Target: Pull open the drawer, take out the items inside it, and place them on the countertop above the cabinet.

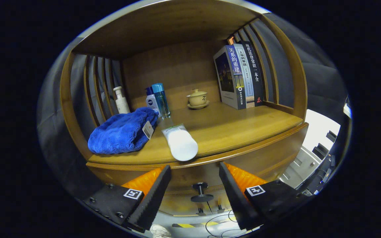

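Drawer [210, 175] sits shut in the wooden cabinet, its front just under the tabletop [243, 129], and its dark round knob [201, 191] shows in the gap between the fingers of the tool [195, 178]. The tool is open and holds nothing; its two fingers stand wide apart, one on each side of the knob, not touching it. On the tabletop above, a white tube [180, 142] lies on its side with its rounded end over the front edge, just beyond the fingers. Beside it, to the left, lies a crumpled blue towel [121, 132] with a small tag. Behind the towel stand a white pump bottle [121, 100], a small white bottle with a blue cap [151, 100] and a clear blue bottle [161, 99]. Further back rests a lidded tea cup on a saucer [197, 98], and three books [240, 77] stand upright against the slatted right side.
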Tool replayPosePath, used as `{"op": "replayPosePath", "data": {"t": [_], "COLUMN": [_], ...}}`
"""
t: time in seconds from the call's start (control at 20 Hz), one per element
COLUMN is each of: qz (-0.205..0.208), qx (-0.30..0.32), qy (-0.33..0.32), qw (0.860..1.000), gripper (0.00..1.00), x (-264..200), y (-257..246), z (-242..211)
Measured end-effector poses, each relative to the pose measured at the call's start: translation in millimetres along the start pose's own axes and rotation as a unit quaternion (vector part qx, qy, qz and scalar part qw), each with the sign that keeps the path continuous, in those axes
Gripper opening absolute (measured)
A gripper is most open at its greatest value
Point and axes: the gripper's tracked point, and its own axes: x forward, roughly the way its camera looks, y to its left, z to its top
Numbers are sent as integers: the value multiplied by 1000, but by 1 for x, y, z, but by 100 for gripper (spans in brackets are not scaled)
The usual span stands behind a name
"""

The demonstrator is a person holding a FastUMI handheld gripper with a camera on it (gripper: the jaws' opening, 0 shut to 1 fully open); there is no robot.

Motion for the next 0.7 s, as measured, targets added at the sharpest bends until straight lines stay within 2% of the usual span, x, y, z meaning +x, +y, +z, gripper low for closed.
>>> {"op": "replayPosePath", "data": {"t": [0.1,0.2,0.25,0.35,0.55,0.7], "qz": [3,-12,-2,13,12,26], "qx": [7,17,23,29,-10,-44], "qy": [2,13,10,-13,-65,-107], "qw": [1000,1000,1000,999,998,993], "gripper": [98,98,98,98,98,98], "x": [-2,-5,-10,-23,-60,-73], "y": [0,-2,6,20,28,48], "z": [0,-1,2,22,82,126]}}
